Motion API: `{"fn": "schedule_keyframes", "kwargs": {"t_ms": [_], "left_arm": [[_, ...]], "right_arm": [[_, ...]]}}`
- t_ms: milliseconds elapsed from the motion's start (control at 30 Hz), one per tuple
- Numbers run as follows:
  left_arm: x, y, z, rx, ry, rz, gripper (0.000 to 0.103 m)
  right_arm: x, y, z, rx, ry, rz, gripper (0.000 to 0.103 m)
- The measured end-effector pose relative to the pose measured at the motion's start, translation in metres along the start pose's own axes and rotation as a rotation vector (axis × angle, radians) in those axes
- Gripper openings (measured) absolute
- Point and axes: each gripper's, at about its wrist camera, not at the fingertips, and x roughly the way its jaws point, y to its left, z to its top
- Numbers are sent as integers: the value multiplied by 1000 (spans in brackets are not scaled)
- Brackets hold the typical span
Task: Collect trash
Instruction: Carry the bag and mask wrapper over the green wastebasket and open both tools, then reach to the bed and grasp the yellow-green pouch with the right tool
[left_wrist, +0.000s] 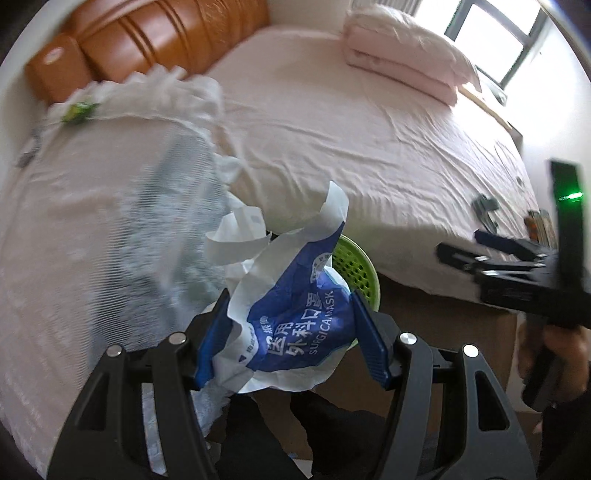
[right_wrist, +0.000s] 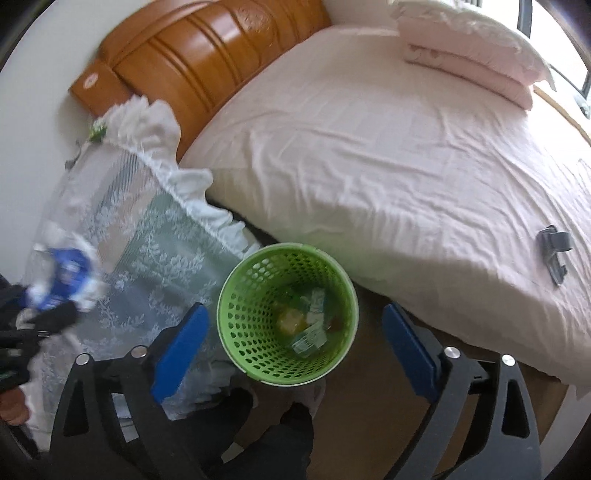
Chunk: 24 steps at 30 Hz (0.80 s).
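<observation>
My left gripper (left_wrist: 291, 336) is shut on a crumpled blue and white surgical mask wrapper (left_wrist: 295, 325), held above the floor beside the bed. The green perforated trash bin (left_wrist: 356, 266) shows just behind the wrapper. In the right wrist view the bin (right_wrist: 243, 328) stands on the floor between the bed and a lace-covered stand, with several bits of trash inside. My right gripper (right_wrist: 295, 343) is open and empty above the bin, its blue pads either side of it. The left gripper with the wrapper (right_wrist: 62, 277) shows blurred at the left edge.
A bed with a pink sheet (right_wrist: 369, 155), folded pink bedding (right_wrist: 469, 51) and an orange headboard (right_wrist: 192, 55) fills the right. A lace-covered nightstand (right_wrist: 122, 221) stands at the left. A grey clip (right_wrist: 554, 247) lies on the bed. My right gripper (left_wrist: 517, 266) shows in the left wrist view.
</observation>
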Motion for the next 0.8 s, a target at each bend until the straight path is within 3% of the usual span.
{"fn": "schedule_keyframes", "kwargs": {"t_ms": [100,200,267,433,600,800], "left_arm": [[25,-9,4,18,51,-7,63],[39,-12,7,25,84,4,71],[40,-13,8,18,86,6,82],[23,-11,13,-1,39,-5,93],[-6,1,20,-29,-23,32,93],[-67,38,22,-91,-166,89,95]], "right_arm": [[-11,-7,0,10,-17,-2,96],[-13,-12,-1,25,-18,-2,96],[-11,-15,-2,36,-11,-5,96],[-9,-13,-2,40,-1,-3,96],[-13,0,5,29,-15,8,96],[-35,37,25,-24,-74,48,100]]}}
